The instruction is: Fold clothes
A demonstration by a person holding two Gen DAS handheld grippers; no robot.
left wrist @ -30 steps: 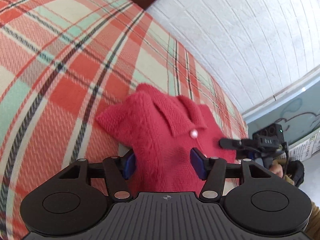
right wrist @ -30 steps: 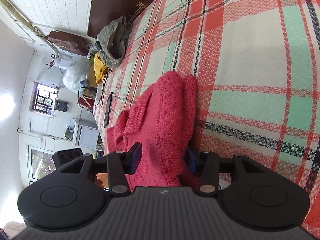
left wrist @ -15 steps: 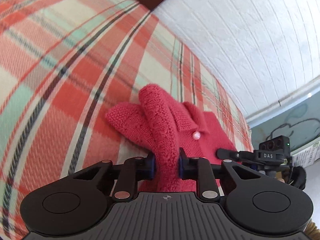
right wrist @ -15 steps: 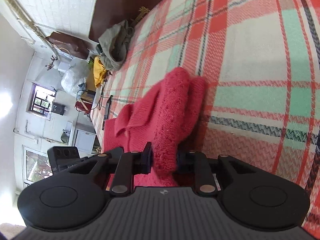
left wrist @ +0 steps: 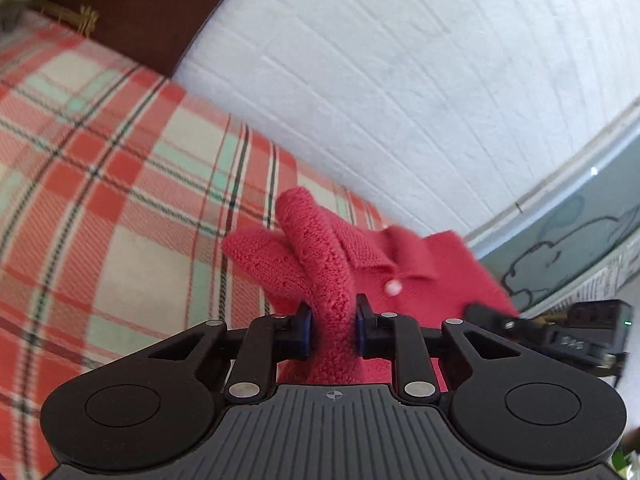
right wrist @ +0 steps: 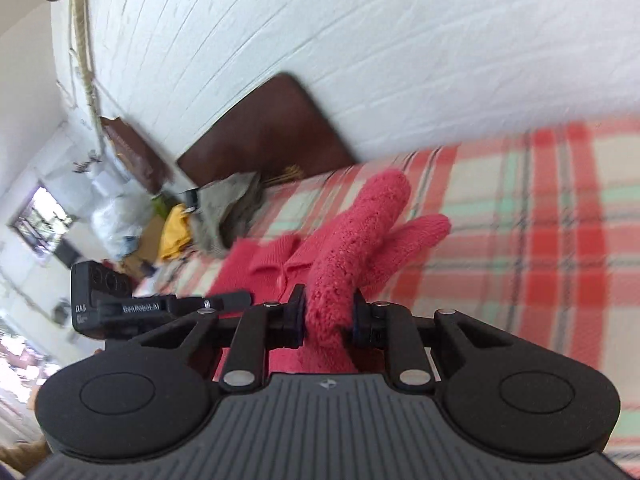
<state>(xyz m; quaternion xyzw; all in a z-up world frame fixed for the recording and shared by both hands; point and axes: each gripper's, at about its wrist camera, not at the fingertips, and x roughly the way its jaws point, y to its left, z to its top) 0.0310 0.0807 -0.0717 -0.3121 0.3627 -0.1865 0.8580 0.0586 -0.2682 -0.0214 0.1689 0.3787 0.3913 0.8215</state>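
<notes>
Both your left gripper (left wrist: 333, 327) and right gripper (right wrist: 327, 316) are clamped on bunched folds of the red sweater (left wrist: 420, 268), held above the plaid bed (left wrist: 120, 208). Keep both grips level and carry the edge evenly so the fold lands straight. It's a fuzzy knit with a collar and pearl button (left wrist: 393, 287).

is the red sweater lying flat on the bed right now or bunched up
Bunched up and partly lifted. Both the left gripper and the right gripper pinch ridges of the red sweater, which rise off the plaid blanket.
</notes>
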